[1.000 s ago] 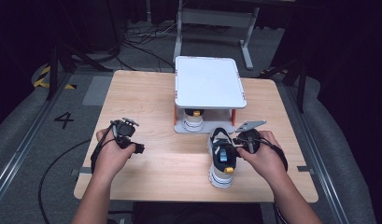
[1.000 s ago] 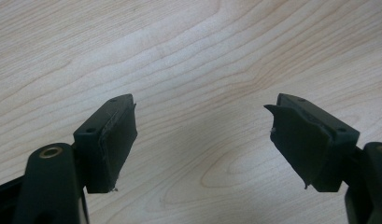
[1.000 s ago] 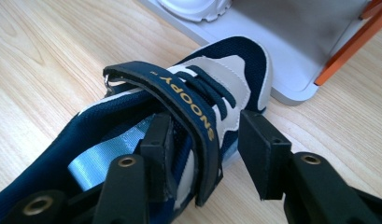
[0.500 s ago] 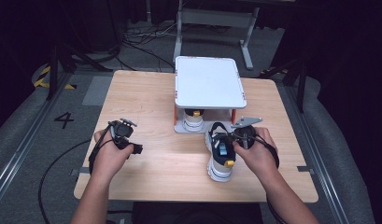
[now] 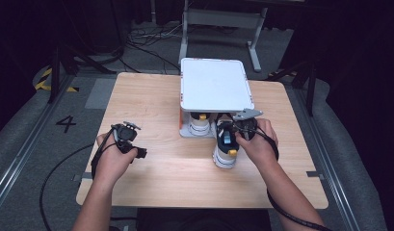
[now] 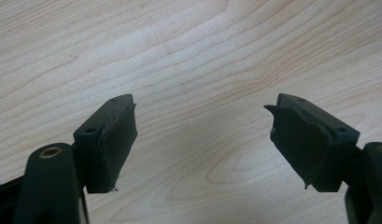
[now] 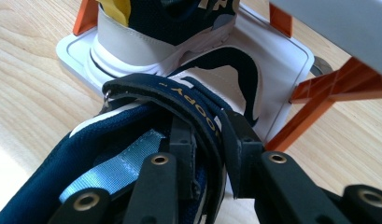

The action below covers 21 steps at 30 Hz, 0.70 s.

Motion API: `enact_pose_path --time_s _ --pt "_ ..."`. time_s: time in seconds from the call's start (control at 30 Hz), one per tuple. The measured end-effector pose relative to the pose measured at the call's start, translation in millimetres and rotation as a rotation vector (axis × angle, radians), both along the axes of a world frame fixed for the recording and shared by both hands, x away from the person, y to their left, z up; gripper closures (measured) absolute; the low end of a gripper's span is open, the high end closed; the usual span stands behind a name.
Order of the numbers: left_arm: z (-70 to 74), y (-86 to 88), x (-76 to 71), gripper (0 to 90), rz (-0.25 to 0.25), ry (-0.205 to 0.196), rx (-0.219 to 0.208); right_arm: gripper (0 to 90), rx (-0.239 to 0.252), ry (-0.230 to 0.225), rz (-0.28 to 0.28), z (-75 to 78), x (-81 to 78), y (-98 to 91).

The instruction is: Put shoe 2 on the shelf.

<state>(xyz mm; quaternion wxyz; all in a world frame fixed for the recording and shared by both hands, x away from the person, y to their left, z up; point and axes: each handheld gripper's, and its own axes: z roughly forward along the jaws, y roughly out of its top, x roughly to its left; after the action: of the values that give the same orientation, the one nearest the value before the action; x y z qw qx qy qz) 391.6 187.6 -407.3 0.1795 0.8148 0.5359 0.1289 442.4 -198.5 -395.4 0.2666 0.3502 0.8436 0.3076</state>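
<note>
While the left claw idles over bare bench at the left, jaws spread wide with nothing between them, the work sits to the right. A navy and white shoe lies on the bench in front of the white two-tier rack, its heel end at the rack's lower tray, where a second shoe already stands. The right claw has just been closing and now pinches the shoe's navy strap and collar between its pads. Handling: light, with a stiff rubbery sole but a soft fabric upper that will fold and sag; the strap is a loose flap and may pull or twist, so the shoe could swing. A firmer hold looks to be collar or heel wall; how deep the pads bite is hard to tell.
</note>
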Motion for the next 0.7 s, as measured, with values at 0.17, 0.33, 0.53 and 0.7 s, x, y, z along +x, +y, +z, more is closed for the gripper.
enact_pose_path --time_s 0.17,0.33,0.53,0.7 --pt "1.0 0.3 0.0 23.0 -0.003 -0.005 0.003 59.5 0.060 -0.011 -0.003 -4.2 0.0 -6.2" --pt "1.2 -0.3 1.1 23.0 -0.009 -0.002 0.005 52.4 0.134 -0.017 -0.013 12.0 -19.9 -21.2" --pt "2.0 -4.2 3.0 23.0 -0.018 0.000 0.004 51.9 0.156 0.070 -0.031 33.3 -55.3 -38.5" --pt "2.4 -8.6 6.3 22.9 -0.035 -0.001 0.005 57.1 0.106 0.207 -0.046 37.2 -79.0 -38.6"
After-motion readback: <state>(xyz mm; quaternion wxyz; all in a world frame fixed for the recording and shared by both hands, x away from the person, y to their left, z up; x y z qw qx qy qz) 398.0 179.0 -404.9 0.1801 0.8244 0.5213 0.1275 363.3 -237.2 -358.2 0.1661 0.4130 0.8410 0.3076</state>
